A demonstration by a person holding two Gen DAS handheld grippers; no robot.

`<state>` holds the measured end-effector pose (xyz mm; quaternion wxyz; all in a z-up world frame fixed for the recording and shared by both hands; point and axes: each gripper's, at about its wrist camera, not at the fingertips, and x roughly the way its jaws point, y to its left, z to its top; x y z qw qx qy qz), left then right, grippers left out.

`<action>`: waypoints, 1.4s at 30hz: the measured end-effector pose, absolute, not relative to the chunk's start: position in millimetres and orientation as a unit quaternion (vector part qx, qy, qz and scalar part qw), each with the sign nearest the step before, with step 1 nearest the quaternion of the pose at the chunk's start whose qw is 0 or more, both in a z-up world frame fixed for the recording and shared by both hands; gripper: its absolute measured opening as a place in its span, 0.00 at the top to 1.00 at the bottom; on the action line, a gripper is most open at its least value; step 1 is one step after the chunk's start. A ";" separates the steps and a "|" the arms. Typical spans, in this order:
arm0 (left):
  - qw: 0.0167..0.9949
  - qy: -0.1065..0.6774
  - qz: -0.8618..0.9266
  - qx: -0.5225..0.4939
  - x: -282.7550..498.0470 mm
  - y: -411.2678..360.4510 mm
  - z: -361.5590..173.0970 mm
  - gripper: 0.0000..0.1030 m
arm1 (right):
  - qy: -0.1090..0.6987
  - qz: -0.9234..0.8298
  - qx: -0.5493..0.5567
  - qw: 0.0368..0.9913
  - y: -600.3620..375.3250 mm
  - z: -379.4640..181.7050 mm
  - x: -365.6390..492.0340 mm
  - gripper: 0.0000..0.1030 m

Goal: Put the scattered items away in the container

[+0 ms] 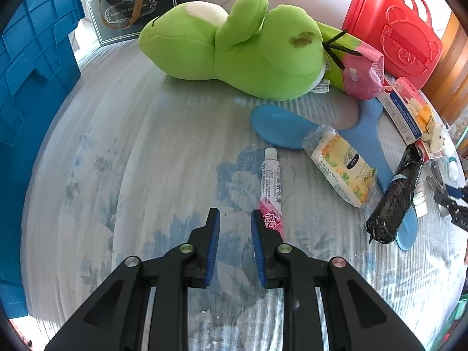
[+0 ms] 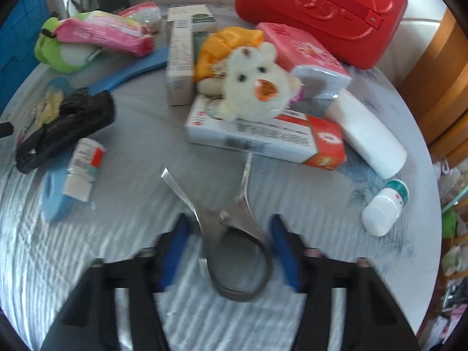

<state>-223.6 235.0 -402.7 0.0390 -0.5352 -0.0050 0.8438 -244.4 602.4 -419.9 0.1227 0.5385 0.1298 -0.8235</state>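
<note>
The metal scissors (image 2: 234, 234) lie low in the middle of the right wrist view, blades spread open and pointing up the frame, one tip touching the white and red box (image 2: 263, 134). Their handle loop sits between the blue pads of the right gripper (image 2: 231, 251); the fingers stand apart on either side of the loop, and the blur hides whether either pad presses it. On the box rests a small white plush bear (image 2: 257, 87) in an orange hat. To the right lie a white bottle (image 2: 371, 134) and a small white jar (image 2: 383, 207); at the top stands a red case (image 2: 321, 8).

In the left wrist view, the left gripper (image 1: 235, 219) holds its fingers narrow with nothing between them, low in the middle over the floral cloth (image 1: 117, 175). A white and pink tube (image 1: 270, 187) lies just beside the right-hand finger, partly behind it. The blue crate (image 1: 32, 87) fills the left edge. A green plush frog (image 1: 234, 49) lies across the top, with a blue shoehorn (image 1: 280, 128), a yellow packet (image 1: 342, 169) and a black roll (image 1: 395, 199) to the right
</note>
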 end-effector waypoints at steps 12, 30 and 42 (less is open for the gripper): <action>0.103 0.023 0.836 -0.539 -257.1 268.8 -420.4 0.74 | 0.073 -0.817 0.558 0.124 599.1 -410.6 -226.1 0.57; 0.092 0.041 0.838 -0.536 -259.0 268.4 -422.9 0.42 | 0.050 -0.819 0.559 0.120 595.8 -398.7 -231.5 0.57; 0.089 0.028 0.847 -0.523 -261.4 269.3 -412.7 0.83 | 0.041 -0.821 0.557 0.116 614.3 -412.5 -197.2 0.57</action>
